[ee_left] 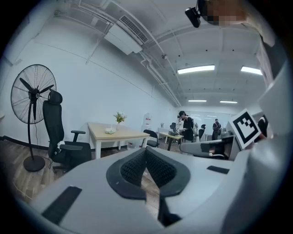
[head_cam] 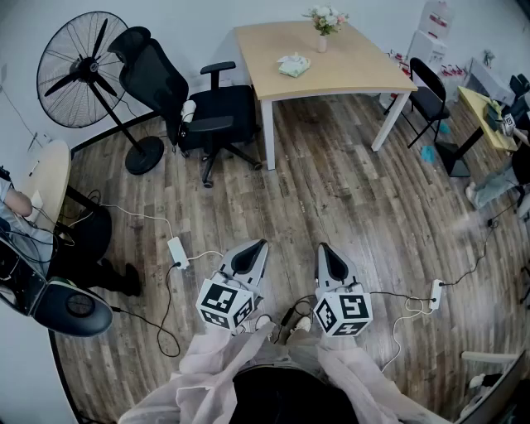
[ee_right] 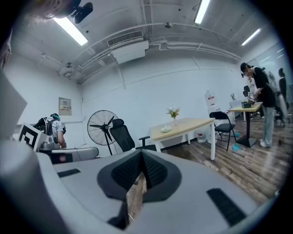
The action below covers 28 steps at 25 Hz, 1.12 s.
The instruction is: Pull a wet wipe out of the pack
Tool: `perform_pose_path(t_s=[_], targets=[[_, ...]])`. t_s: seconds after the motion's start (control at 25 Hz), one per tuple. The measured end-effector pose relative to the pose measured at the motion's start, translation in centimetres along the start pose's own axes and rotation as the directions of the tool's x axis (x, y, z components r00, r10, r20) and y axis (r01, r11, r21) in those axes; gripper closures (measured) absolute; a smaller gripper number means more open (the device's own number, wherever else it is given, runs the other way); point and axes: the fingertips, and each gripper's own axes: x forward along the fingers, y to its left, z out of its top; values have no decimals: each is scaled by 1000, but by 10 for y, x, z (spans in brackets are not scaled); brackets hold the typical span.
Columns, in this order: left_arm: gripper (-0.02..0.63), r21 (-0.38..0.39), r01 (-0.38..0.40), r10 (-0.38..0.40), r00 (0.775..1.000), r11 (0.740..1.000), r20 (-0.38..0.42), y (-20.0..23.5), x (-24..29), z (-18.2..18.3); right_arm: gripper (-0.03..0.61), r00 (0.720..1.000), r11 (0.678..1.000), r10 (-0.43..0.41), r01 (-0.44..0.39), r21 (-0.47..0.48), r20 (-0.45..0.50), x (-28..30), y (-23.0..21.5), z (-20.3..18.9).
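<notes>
The wet wipe pack lies on a light wooden table across the room, beside a small vase of flowers. I hold both grippers low in front of me over the wooden floor, pointing toward that table and far short of it. My left gripper is shut, its tips meeting with nothing between them. My right gripper is likewise shut and empty. In the left gripper view the pack is a small pale shape on the tabletop beyond the gripper. It also appears in the right gripper view, where the pack lies past the gripper.
A black office chair and a standing fan are left of the table. A black folding chair stands to its right. A power strip and cables lie on the floor near my feet. People work at desks in the background.
</notes>
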Motion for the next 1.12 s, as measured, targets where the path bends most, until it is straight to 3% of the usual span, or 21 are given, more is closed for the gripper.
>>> perform_pose_path(t_s=[0.28, 0.56, 0.92, 1.12], targets=[[603, -1, 52, -52, 999, 999, -5, 20, -28, -5, 569, 998, 999, -42, 41, 23, 41, -1, 37, -8], [601, -32, 70, -70, 997, 997, -10, 31, -33, -8, 566, 999, 998, -52, 51, 27, 15, 4, 49, -16], [603, -11, 82, -82, 997, 997, -7, 34, -13, -4, 565, 997, 997, -67, 66, 32, 32, 19, 33, -5], [602, -24, 52, -53, 998, 998, -15, 69, 20, -5, 565, 997, 997, -66, 65, 38, 27, 64, 20, 0]])
